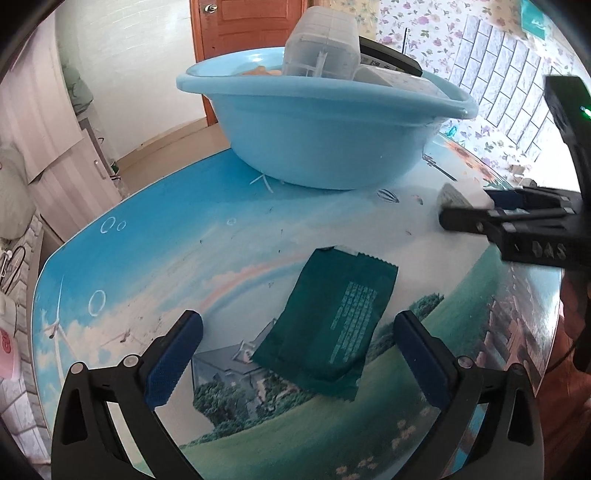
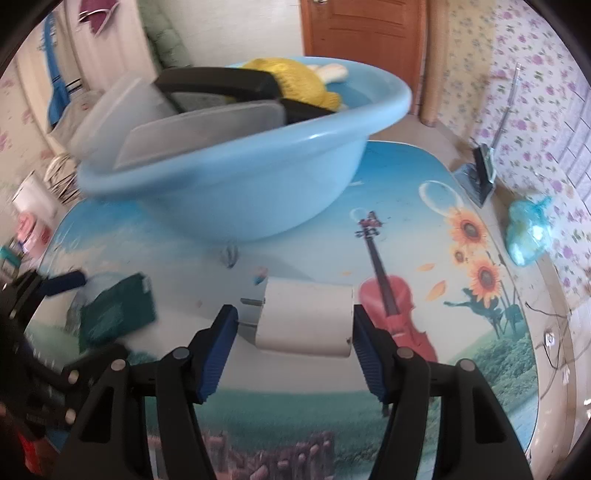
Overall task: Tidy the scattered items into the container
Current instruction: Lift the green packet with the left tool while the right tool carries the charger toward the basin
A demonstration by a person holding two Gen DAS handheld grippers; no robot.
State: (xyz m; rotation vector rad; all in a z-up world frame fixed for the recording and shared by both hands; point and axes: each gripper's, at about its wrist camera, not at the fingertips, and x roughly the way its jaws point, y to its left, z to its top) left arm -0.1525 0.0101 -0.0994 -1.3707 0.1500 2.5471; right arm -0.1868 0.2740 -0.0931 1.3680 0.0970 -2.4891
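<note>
A dark green sachet [image 1: 332,317] lies flat on the picture-printed table [image 1: 147,258], just ahead of my left gripper [image 1: 297,325]. That gripper is open, with one finger on each side of the sachet's near end and not touching it. A white plug adapter [image 2: 306,319] lies between the blue pads of my right gripper [image 2: 294,319], which is open. The right pad is nearly on the adapter and a gap shows at the left pad. The light blue basin [image 1: 325,147] stands behind both. From the right wrist view the sachet [image 2: 114,314] and the left gripper's fingertips [image 2: 62,284] show at the left.
The basin [image 2: 229,192] holds clear plastic boxes [image 2: 199,133], a black object [image 2: 221,86] and a yellow plush toy [image 2: 291,81]. A blue plastic bag [image 2: 528,232] and a black stand [image 2: 480,173] sit by the table's right edge. A wooden door [image 1: 251,26] is behind.
</note>
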